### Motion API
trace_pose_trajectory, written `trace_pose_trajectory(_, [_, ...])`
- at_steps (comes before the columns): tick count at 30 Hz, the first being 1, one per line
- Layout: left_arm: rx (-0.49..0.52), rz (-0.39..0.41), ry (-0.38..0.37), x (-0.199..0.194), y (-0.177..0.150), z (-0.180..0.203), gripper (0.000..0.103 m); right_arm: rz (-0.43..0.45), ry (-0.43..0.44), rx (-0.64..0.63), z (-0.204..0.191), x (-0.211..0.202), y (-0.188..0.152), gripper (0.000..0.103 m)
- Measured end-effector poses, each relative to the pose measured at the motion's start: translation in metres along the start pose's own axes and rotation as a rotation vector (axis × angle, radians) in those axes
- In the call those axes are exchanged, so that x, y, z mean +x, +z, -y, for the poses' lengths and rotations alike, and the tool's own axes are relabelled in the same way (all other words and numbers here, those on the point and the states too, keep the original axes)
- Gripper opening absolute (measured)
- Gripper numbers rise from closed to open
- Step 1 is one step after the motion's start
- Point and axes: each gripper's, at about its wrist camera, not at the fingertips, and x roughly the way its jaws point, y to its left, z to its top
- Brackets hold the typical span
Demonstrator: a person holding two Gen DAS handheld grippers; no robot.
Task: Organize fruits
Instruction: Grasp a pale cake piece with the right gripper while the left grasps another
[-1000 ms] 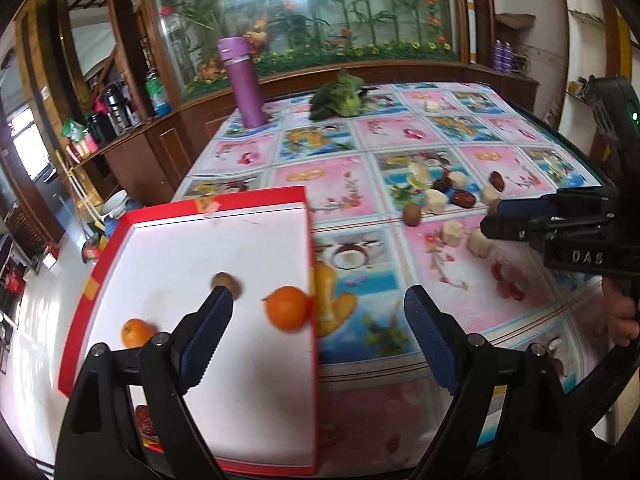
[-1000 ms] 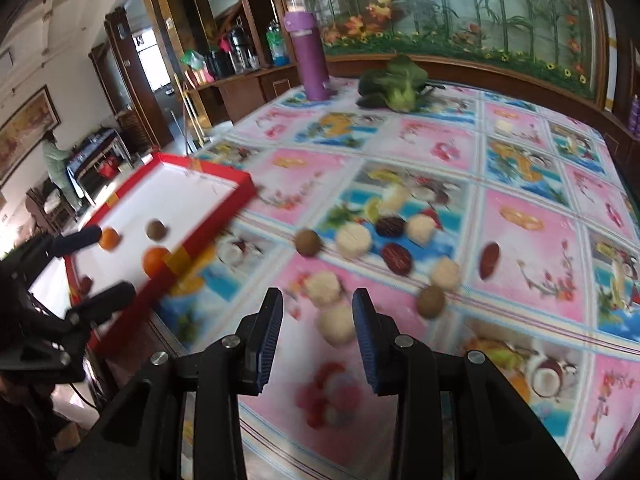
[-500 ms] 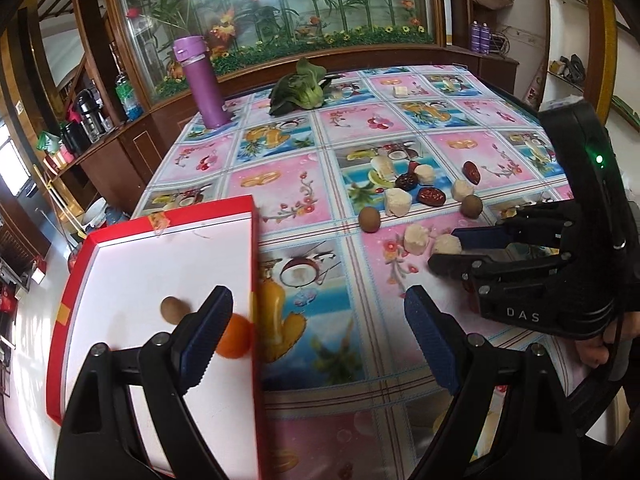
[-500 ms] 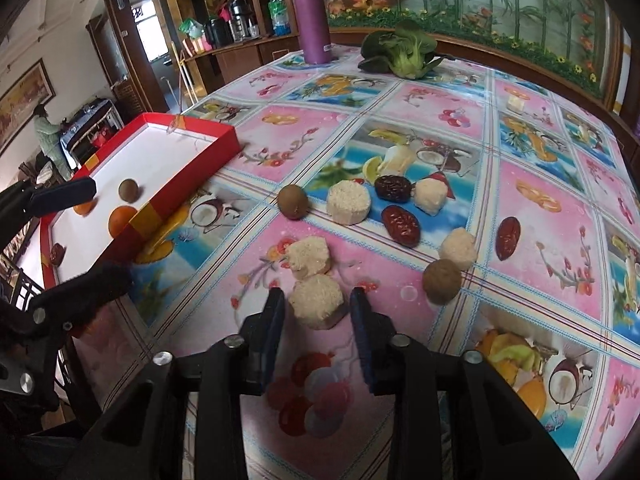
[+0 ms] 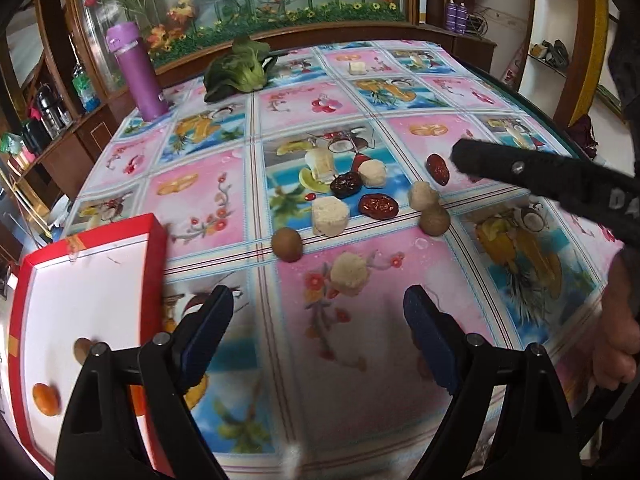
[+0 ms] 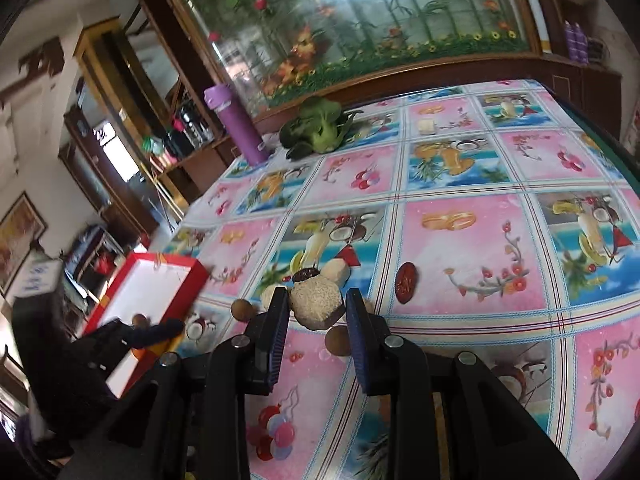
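Note:
My right gripper [image 6: 316, 314] is shut on a rough beige fruit piece [image 6: 316, 300], held up off the patterned table. Below it lie a brown round fruit [image 6: 338, 340], another brown one [image 6: 243, 310] and a red date [image 6: 407, 282]. My left gripper [image 5: 320, 336] is open and empty, low over the table. Just ahead of it sit a beige piece [image 5: 348, 274] and a brown round fruit [image 5: 287, 243]. The red tray [image 5: 156, 248] stands to its left with an orange [image 5: 46, 399] and a small brown fruit [image 5: 82, 348] inside. The right gripper's black body [image 5: 540, 178] crosses the upper right.
Further dates and beige pieces [image 5: 330, 212] cluster mid-table. A purple bottle [image 5: 138, 76] and a green leafy vegetable [image 5: 240, 70] stand at the far edge. A hand [image 5: 616, 340] grips the right tool. The table's right edge [image 6: 608, 136] drops off.
The right gripper closed on a beige piece and lifted it off the table. The left gripper swung right, away from the tray and toward the loose fruit.

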Motion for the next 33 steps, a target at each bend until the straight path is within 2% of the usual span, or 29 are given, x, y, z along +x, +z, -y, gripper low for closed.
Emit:
trace_pose_trajectory(2, [-0.012, -0.011, -0.015, 0.006, 0.002, 0.000, 0.073, 0.004, 0.005, 0.012, 0.001, -0.001, 0.001, 0.028])
trace_pose_trajectory(4, [-0.024, -0.022, -0.026, 0.011, 0.003, 0.000, 0.070, 0.004, 0.009, 0.018, 0.000, -0.001, 0.001, 0.028])
trace_pose_trajectory(6, [-0.020, -0.033, -0.038, 0.014, 0.003, 0.002, 0.059, -0.001, 0.018, 0.022, 0.000, 0.001, 0.001, 0.028])
trace_pose_trajectory(8, [-0.022, -0.039, -0.054, 0.017, 0.004, 0.004, 0.057, 0.002, 0.025, 0.025, 0.000, 0.000, 0.000, 0.028])
trace_pose_trajectory(11, [-0.021, -0.045, -0.062, 0.023, 0.007, 0.005, 0.047, 0.007, 0.022, 0.027, -0.001, 0.000, 0.000, 0.028])
trace_pose_trajectory(20, [-0.018, -0.042, -0.093, 0.027, 0.006, 0.009, 0.025, 0.001, 0.009, 0.030, 0.001, 0.003, -0.001, 0.028])
trace_pose_trajectory(26, [-0.040, -0.017, -0.081, 0.020, 0.004, 0.004, 0.024, 0.013, -0.013, -0.004, -0.004, 0.004, -0.003, 0.028])
trace_pose_trajectory(33, [-0.075, 0.055, -0.041, -0.008, 0.003, -0.008, 0.024, 0.017, -0.045, -0.030, -0.008, 0.007, -0.004, 0.028])
